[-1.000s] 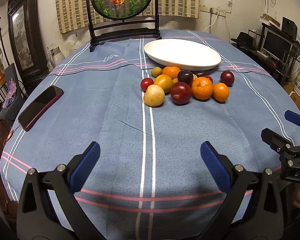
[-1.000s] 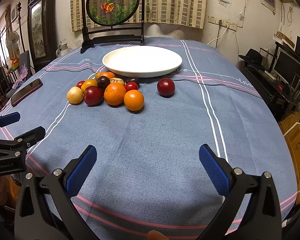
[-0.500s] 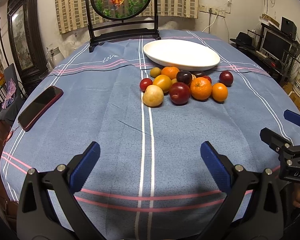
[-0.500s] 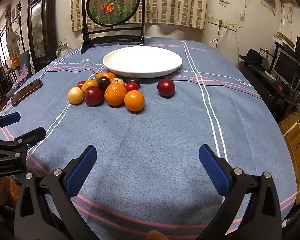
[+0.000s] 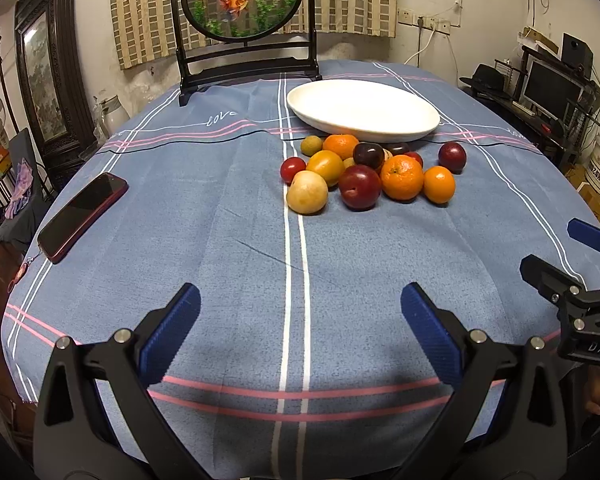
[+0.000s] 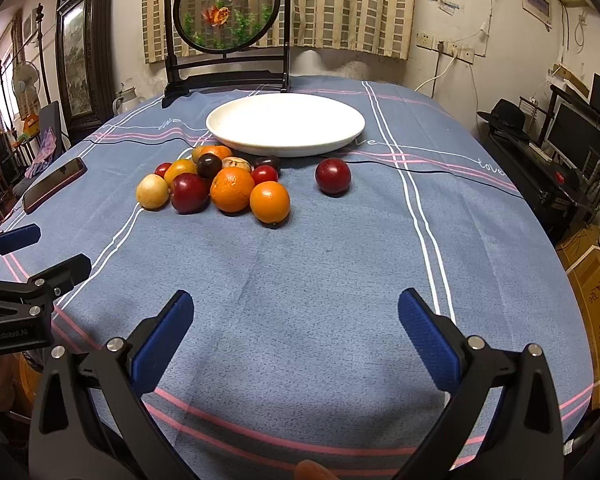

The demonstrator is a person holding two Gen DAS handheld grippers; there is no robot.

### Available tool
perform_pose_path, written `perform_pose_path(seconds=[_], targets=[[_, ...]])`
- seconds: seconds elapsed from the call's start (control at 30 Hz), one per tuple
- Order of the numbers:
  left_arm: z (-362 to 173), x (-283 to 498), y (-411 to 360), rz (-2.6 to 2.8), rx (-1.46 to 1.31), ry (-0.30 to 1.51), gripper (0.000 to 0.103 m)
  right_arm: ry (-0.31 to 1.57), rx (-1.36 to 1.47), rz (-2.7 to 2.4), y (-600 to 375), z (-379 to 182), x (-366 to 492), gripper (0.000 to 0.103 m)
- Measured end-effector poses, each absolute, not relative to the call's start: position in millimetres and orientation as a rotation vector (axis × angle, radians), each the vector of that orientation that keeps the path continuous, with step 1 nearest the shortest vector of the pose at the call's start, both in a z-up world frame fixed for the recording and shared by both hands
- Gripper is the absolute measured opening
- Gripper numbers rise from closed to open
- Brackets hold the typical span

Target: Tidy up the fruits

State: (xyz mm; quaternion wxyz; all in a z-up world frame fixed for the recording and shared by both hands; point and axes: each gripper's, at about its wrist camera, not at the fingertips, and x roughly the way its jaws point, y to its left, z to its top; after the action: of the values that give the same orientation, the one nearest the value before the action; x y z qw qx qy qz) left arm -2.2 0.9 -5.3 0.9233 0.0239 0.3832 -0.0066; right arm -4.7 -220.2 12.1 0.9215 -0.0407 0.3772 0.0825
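A cluster of several fruits lies on the blue tablecloth: oranges [image 5: 402,177] [image 6: 232,189], dark red plums [image 5: 359,187] [image 6: 189,193], a pale yellow fruit [image 5: 307,192] [image 6: 152,191], small red ones. One red plum [image 5: 452,156] [image 6: 333,176] sits apart to the right. An empty white plate [image 5: 364,110] [image 6: 286,124] stands behind them. My left gripper [image 5: 300,312] is open and empty, near the table's front edge. My right gripper [image 6: 296,316] is open and empty, also well short of the fruit.
A red phone [image 5: 82,216] [image 6: 54,190] lies at the table's left. A round goldfish screen on a dark stand [image 5: 242,0] [image 6: 226,10] stands at the back edge. Furniture and a monitor [image 6: 576,136] are to the right of the table.
Both grippers have barely shifted; the fruit sits slightly lower in the right wrist view. Nothing was grasped or moved.
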Motion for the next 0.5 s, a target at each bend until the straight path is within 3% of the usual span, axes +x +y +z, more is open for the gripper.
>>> perform_pose_path(seconds=[0.5], targets=[[-5.5, -2.3, 1.1, -0.015, 0.051, 0.787, 0.101, 0.781, -0.092, 0.172, -218.0, 11.5, -5.0, 0.102]])
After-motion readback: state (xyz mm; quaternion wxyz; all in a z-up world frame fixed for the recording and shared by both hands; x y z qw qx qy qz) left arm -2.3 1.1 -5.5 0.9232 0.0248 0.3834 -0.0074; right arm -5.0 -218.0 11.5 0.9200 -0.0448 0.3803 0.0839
